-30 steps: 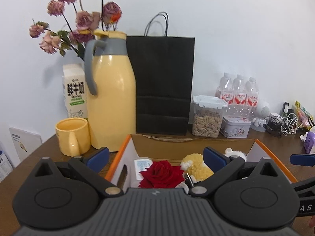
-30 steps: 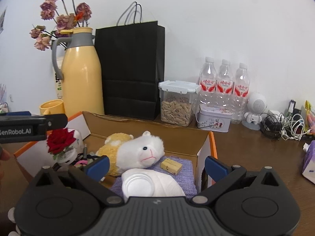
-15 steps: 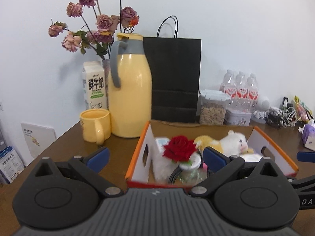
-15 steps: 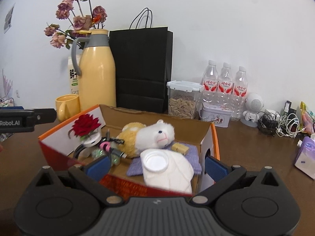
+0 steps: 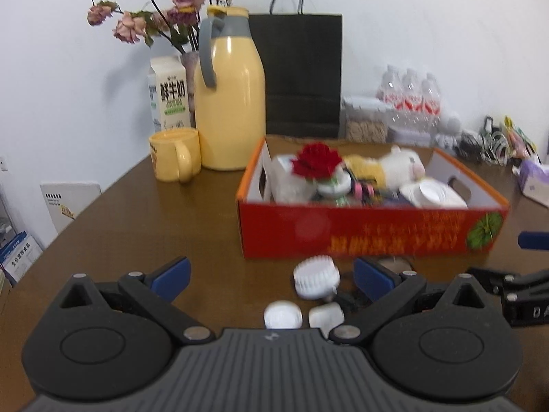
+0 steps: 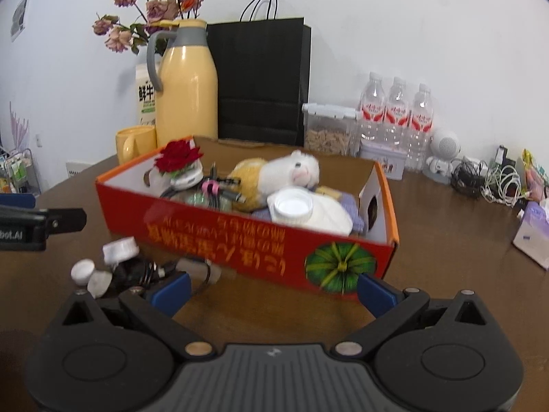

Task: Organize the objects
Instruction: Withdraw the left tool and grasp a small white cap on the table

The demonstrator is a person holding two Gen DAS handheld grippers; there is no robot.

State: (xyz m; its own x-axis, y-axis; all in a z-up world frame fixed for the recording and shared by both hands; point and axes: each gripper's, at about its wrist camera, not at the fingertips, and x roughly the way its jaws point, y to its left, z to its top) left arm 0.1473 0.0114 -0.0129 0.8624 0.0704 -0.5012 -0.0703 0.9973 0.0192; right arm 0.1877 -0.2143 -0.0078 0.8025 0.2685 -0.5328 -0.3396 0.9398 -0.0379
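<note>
A red cardboard box [image 5: 370,231] [image 6: 240,233] stands on the brown table, holding a red rose [image 5: 317,164] [image 6: 178,156], a white and yellow plush animal [image 5: 394,168] [image 6: 281,171], a white lidded pouch [image 6: 302,207] and cables. In front of the box lie a white round brush [image 5: 317,279] [image 6: 120,249], small white caps [image 5: 283,314] [image 6: 82,270] and a black cable bundle [image 6: 137,271]. My left gripper [image 5: 271,278] is open just short of the brush and caps. My right gripper [image 6: 272,290] is open before the box's front wall, nothing between its fingers.
Behind the box stand a yellow thermos jug [image 5: 230,99], a yellow mug [image 5: 175,158], a milk carton [image 5: 170,96], dried flowers [image 5: 161,17], a black paper bag [image 5: 298,75], a snack container [image 6: 329,130], water bottles [image 6: 396,110], cables [image 6: 494,178] and a tissue pack [image 6: 533,233].
Both grippers have pulled back and away from the box; the box's red front and the small white items on the table have come into view. Both stay open.
</note>
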